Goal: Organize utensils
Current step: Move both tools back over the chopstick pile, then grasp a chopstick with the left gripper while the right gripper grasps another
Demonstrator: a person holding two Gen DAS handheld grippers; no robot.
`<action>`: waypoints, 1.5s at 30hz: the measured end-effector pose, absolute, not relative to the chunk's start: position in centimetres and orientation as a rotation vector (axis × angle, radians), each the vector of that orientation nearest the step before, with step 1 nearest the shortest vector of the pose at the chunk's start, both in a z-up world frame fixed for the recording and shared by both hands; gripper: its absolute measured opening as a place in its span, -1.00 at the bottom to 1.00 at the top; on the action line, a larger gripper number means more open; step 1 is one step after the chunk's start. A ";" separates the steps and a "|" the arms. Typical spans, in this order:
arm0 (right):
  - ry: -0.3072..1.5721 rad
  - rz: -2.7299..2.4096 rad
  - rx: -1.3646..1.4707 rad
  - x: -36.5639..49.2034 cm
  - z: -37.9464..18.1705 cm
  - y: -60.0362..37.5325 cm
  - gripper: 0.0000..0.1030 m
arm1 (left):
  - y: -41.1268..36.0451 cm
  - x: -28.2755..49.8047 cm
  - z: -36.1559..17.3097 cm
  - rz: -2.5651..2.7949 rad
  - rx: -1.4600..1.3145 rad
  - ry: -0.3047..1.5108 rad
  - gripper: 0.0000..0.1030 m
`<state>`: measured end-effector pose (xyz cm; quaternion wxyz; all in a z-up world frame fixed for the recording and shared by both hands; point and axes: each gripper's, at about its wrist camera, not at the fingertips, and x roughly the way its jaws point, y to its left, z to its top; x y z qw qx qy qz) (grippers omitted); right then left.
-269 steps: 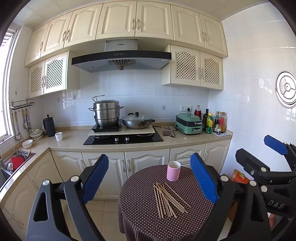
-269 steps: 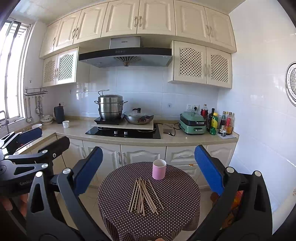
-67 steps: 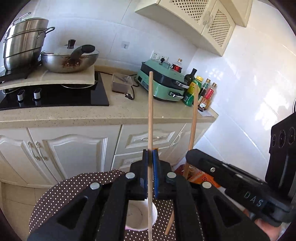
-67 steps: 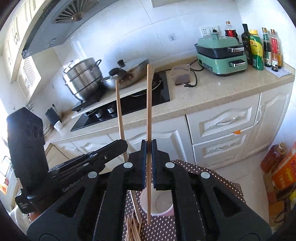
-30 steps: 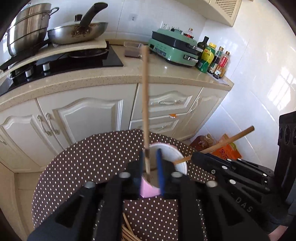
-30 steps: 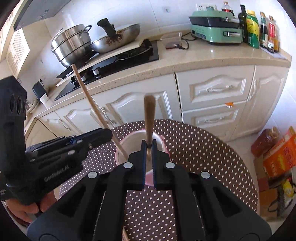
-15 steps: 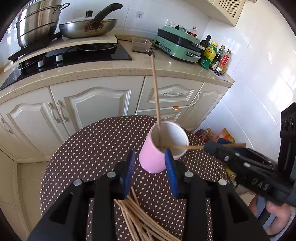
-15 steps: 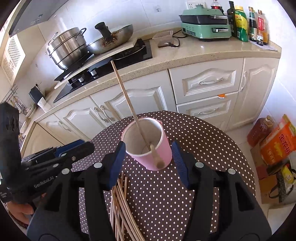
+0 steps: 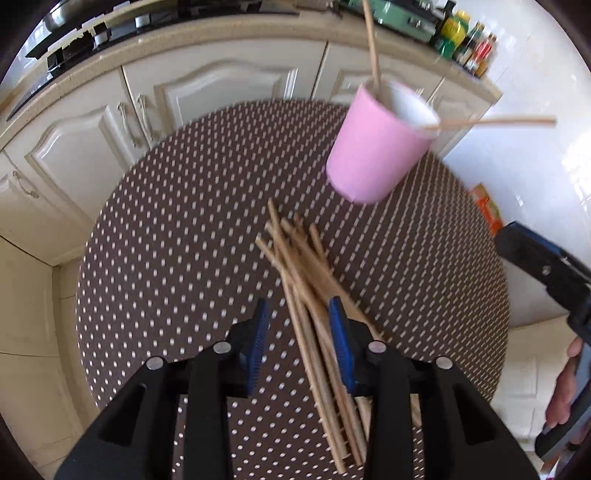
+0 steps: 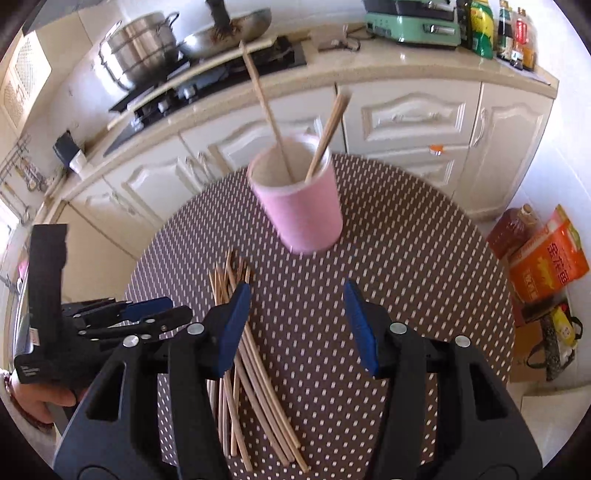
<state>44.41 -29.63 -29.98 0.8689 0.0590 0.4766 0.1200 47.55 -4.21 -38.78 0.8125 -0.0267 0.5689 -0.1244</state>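
Note:
A pink cup [image 9: 376, 147] stands on the round dotted table [image 9: 184, 221] and holds two wooden chopsticks [image 10: 266, 107] leaning apart. It also shows in the right wrist view [image 10: 303, 210]. A pile of several loose chopsticks [image 9: 314, 306] lies in front of the cup, also in the right wrist view [image 10: 240, 369]. My left gripper [image 9: 299, 332] is open low over the pile, its jaws around a few sticks. My right gripper [image 10: 295, 325] is open and empty above the table, just right of the pile. The left gripper also shows in the right wrist view [image 10: 140, 314].
White kitchen cabinets [image 10: 406, 110] and a counter with a hob, pots [image 10: 140, 48] and bottles [image 10: 509, 29] stand behind the table. Bags and an orange box [image 10: 546, 258] sit on the floor at the right. The right gripper's tip [image 9: 535, 258] shows at the table's right edge.
Both grippers let go of their chopsticks into the cup, opened, and pulled back from it. They have come down toward the loose pile; the left one now straddles some sticks.

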 end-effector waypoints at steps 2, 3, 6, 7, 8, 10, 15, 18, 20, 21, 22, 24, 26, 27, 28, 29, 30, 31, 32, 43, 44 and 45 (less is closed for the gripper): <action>1.031 0.256 0.119 43.9 -31.0 -29.4 0.01 | -4.4 47.1 -40.2 -0.253 -0.025 1.257 -0.35; 1.042 0.256 0.115 43.7 -31.4 -29.3 0.01 | -4.5 46.9 -41.0 -0.249 -0.010 1.283 -0.35; 1.076 0.262 0.109 43.2 -32.5 -29.0 0.01 | -4.5 46.6 -42.2 -0.258 -0.006 1.310 -0.35; 1.083 0.263 0.107 43.0 -32.8 -28.9 0.01 | -4.5 46.6 -42.6 -0.257 -0.004 1.321 -0.35; 1.091 0.267 0.104 42.8 -33.0 -28.8 0.01 | -4.7 46.5 -42.9 -0.258 -0.004 1.327 -0.35; 1.102 0.276 0.100 42.7 -33.4 -28.7 0.01 | -5.0 46.5 -43.4 -0.252 0.008 1.329 -0.35; 1.118 0.289 0.099 42.4 -34.1 -28.4 0.01 | -5.5 46.6 -43.8 -0.234 0.036 1.326 -0.35; 1.126 0.290 0.098 42.6 -34.4 -28.4 0.01 | -5.6 46.8 -43.9 -0.208 0.038 1.330 -0.31; 1.132 0.291 0.093 42.8 -34.6 -28.4 0.01 | -5.7 47.4 -44.1 -0.186 0.042 1.346 -0.20; 1.135 0.293 0.090 42.9 -34.6 -28.4 0.01 | -6.1 47.8 -44.0 -0.178 0.053 1.351 -0.18; 1.140 0.296 0.088 43.0 -34.8 -28.4 0.01 | -6.6 48.0 -44.1 -0.170 0.087 1.355 -0.17; 1.148 0.304 0.080 43.2 -34.9 -28.2 0.01 | -7.7 48.4 -43.9 -0.163 0.144 1.348 -0.17; 1.161 0.316 0.070 43.5 -35.1 -27.7 0.01 | -7.8 48.5 -43.8 -0.164 0.126 1.354 -0.17; 1.170 0.322 0.060 43.6 -35.3 -27.5 0.01 | -7.5 48.5 -43.7 -0.164 0.112 1.353 -0.24; 1.175 0.327 0.052 43.6 -35.5 -27.3 0.01 | -7.4 48.1 -43.6 -0.164 0.119 1.350 -0.37; 1.186 0.339 0.039 43.8 -35.8 -27.0 0.01 | -7.3 48.0 -43.5 -0.170 0.121 1.351 -0.41; 1.192 0.345 0.030 43.9 -36.0 -26.8 0.01 | -7.0 47.8 -43.5 -0.175 0.122 1.351 -0.55; 1.203 0.354 0.019 44.1 -36.3 -26.5 0.00 | -6.7 47.7 -43.4 -0.180 0.121 1.352 -0.68; 1.211 0.361 0.013 44.1 -36.6 -26.2 -0.01 | -6.3 47.6 -43.3 -0.185 0.116 1.354 -0.74; 1.270 0.446 -0.085 46.3 -38.5 -23.0 -0.43 | -2.1 45.9 -43.4 -0.223 -0.012 1.378 -0.89; 1.275 0.448 -0.091 46.5 -38.6 -22.9 -0.45 | -2.1 45.8 -43.4 -0.221 -0.014 1.378 -0.89; 1.281 0.447 -0.095 46.6 -38.8 -22.6 -0.48 | -2.1 45.9 -43.3 -0.220 -0.017 1.378 -0.88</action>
